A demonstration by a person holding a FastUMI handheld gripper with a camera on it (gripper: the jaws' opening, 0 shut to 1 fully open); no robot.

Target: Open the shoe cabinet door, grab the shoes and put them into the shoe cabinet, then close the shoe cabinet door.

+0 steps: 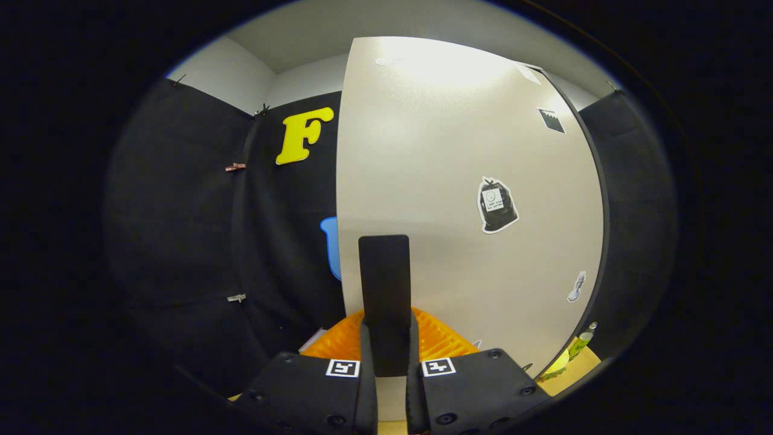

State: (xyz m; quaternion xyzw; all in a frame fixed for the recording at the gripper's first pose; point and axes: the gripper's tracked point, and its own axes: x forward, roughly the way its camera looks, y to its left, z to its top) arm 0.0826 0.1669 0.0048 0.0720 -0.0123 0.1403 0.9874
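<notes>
The gripper (384, 356) has its jaws narrow, and both fingers press on the dark flat handle (384, 284) that stands upright between them. This handle sits on the pale shoe cabinet door (459, 181), low and near the door's left edge. The door is just ahead of the fingers, very close. On the door, to the right of the handle, there is a sticker of a dark bag (496, 205), and lower right a small sticker (577, 287). Below the handle, behind the fingers, an orange ribbed thing (329, 344) is seen; I cannot tell what it is. Past the door's right edge, low down, a green bottle (581, 341) stands.
</notes>
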